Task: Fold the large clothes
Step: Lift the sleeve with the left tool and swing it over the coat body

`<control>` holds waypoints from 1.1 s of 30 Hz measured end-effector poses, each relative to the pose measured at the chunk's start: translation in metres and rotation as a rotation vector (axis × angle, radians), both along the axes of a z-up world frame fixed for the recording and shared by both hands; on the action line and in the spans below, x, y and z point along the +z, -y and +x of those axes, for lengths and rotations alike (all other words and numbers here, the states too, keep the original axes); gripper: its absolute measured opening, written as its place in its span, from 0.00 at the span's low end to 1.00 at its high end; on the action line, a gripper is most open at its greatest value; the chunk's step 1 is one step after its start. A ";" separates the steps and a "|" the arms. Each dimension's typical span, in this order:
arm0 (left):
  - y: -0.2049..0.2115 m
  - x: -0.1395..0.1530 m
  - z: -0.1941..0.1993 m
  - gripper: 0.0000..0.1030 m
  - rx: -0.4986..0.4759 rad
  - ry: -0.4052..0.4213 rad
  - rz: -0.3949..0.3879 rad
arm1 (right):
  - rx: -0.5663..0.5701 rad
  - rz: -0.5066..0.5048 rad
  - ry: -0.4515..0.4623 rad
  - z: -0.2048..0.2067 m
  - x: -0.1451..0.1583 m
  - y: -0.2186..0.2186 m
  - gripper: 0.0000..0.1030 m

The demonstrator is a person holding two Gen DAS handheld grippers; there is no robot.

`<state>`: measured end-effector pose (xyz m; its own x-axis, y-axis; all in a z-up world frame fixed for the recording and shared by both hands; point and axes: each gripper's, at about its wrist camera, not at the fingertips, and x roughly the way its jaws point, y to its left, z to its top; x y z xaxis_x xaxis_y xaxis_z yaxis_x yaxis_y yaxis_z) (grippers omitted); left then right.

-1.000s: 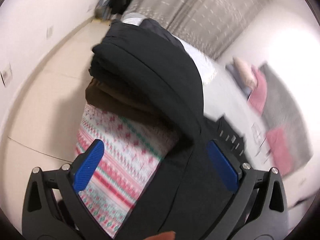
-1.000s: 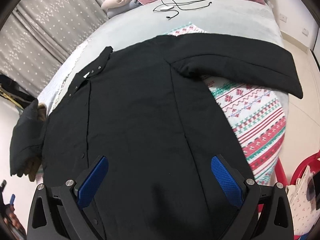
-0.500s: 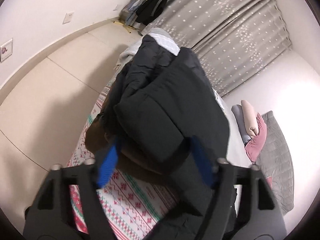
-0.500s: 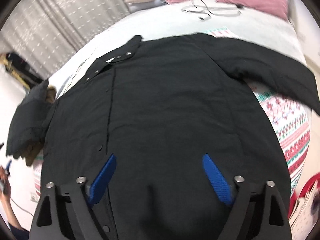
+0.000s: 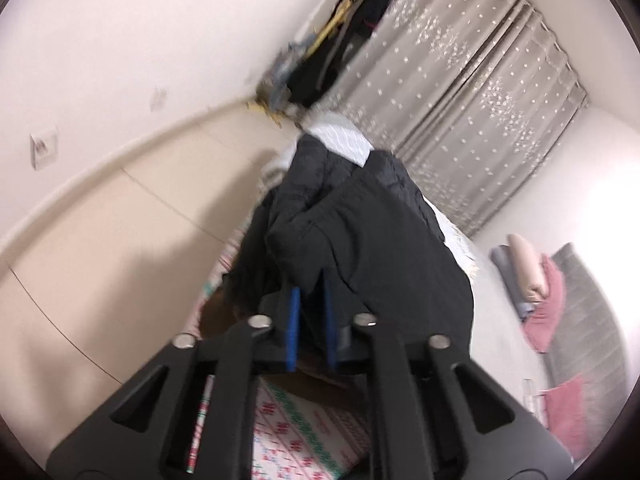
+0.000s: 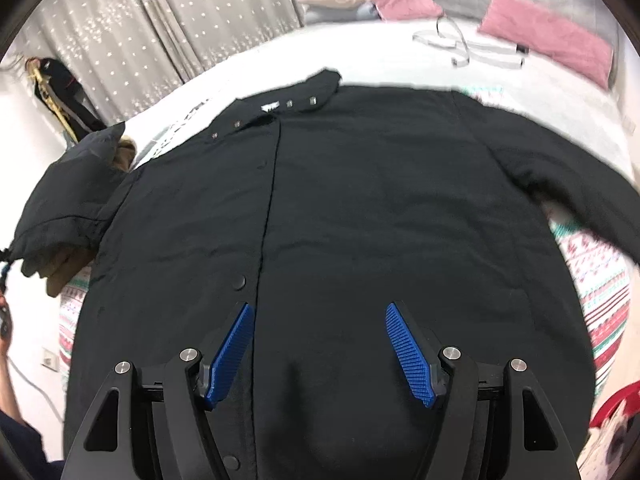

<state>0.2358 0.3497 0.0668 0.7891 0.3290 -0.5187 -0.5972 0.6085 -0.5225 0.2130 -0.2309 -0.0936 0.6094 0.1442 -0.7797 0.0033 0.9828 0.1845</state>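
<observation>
Handling the coat (image 6: 360,208) calls for a wide, two-point hold: it looks padded, soft and fairly heavy, so it will sag and drape rather than keep a crease. It lies front up and spread flat across the bed (image 6: 400,52), collar toward the pillows (image 6: 544,36), with one sleeve (image 5: 360,248) bunched at the bed's edge and the other (image 6: 580,200) stretched out over a patterned blanket (image 6: 600,300). Cuffs, hem corners and shoulder seams are judged the best holds; the smooth shell may slip from a shallow pinch.

The left tool (image 5: 310,320) is clamped on the bunched sleeve's cuff, pads nearly together with dark cloth between them. The right tool (image 6: 320,352) hangs over the lower front panel, its jaws closing; cloth lies below them, but the pads do not press it.

A small white label (image 6: 270,107) sits inside the collar; its writing is too small to read. Snap studs (image 6: 239,282) run along the placket. No brand is legible.
</observation>
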 end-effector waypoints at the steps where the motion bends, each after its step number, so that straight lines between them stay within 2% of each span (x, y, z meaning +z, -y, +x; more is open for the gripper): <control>1: 0.006 0.005 -0.003 0.08 0.015 -0.005 0.034 | 0.000 -0.010 0.009 0.000 0.002 -0.004 0.68; 7: 0.027 0.028 0.000 0.06 0.043 -0.026 0.255 | -0.004 -0.073 0.061 -0.011 0.010 -0.018 0.68; 9: 0.020 0.030 0.000 0.06 0.054 -0.023 0.253 | -0.008 -0.098 0.068 -0.013 0.010 -0.020 0.68; 13: -0.002 0.027 -0.003 0.05 0.082 -0.006 0.200 | -0.046 -0.165 0.080 -0.015 0.010 -0.017 0.68; 16: -0.001 0.026 -0.006 0.05 0.080 0.015 0.192 | -0.079 -0.192 0.091 -0.017 0.012 -0.013 0.68; 18: 0.008 0.028 -0.009 0.05 0.079 0.032 0.216 | -0.100 -0.218 0.098 -0.018 0.013 -0.011 0.68; 22: 0.040 0.046 -0.013 0.05 0.048 0.074 0.343 | -0.115 -0.230 0.094 -0.019 0.014 -0.008 0.68; 23: 0.046 0.047 -0.016 0.05 0.074 0.083 0.389 | -0.117 -0.232 0.093 -0.018 0.015 -0.007 0.68; 27: 0.081 0.065 -0.021 0.05 0.012 0.130 0.494 | -0.140 -0.274 0.116 -0.020 0.019 -0.011 0.68; 33: 0.131 0.081 -0.019 0.06 -0.147 0.174 0.567 | -0.145 -0.234 0.090 -0.017 0.017 -0.005 0.71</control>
<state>0.2169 0.2191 0.1481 0.9049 0.3969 -0.1540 -0.4203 0.8902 -0.1754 0.1956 -0.2257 -0.0763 0.6788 -0.1269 -0.7233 0.1411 0.9891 -0.0410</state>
